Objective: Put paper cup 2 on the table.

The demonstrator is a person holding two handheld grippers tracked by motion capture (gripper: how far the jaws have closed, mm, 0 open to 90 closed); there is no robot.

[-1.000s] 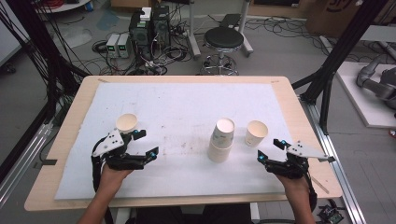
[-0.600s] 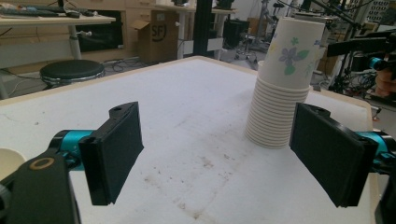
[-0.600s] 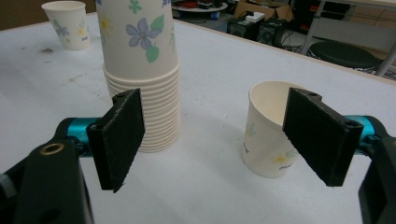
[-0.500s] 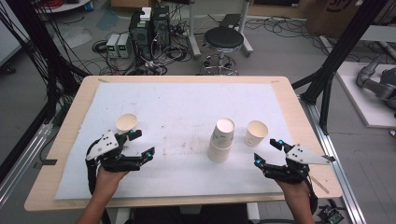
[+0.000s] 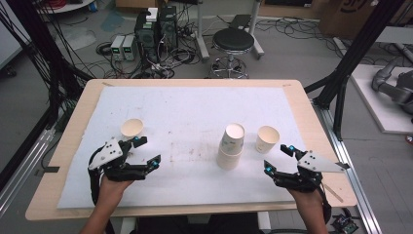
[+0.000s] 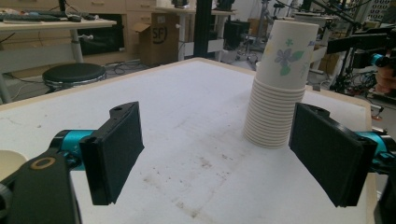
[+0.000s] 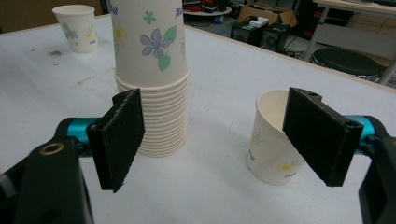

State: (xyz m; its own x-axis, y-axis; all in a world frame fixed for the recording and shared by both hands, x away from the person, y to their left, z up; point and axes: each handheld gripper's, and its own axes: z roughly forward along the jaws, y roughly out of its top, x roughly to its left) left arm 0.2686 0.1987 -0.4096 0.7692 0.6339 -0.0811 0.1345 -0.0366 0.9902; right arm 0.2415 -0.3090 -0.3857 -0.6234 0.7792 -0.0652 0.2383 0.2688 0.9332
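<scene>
A tall stack of flowered paper cups (image 5: 231,146) stands right of centre on the white mat (image 5: 195,112). A single cup (image 5: 267,139) stands upright just to its right, and another single cup (image 5: 132,128) stands at the left. My left gripper (image 5: 148,150) is open and holds nothing, close in front of the left cup. My right gripper (image 5: 277,157) is open and holds nothing, in front of the right cup. In the left gripper view the stack (image 6: 280,88) stands ahead, beyond the right jaw. In the right gripper view the stack (image 7: 152,79) and the single cup (image 7: 271,144) stand beyond the jaws.
The mat lies on a wooden table (image 5: 311,122) with bare edges all round. A black stool (image 5: 234,41) and computer boxes (image 5: 156,29) stand on the floor behind it. A dark frame post (image 5: 348,63) rises by the right rear corner.
Both grippers have drawn back a little toward the near edge of the table. Their jaws stay open, and the cups have not moved.
</scene>
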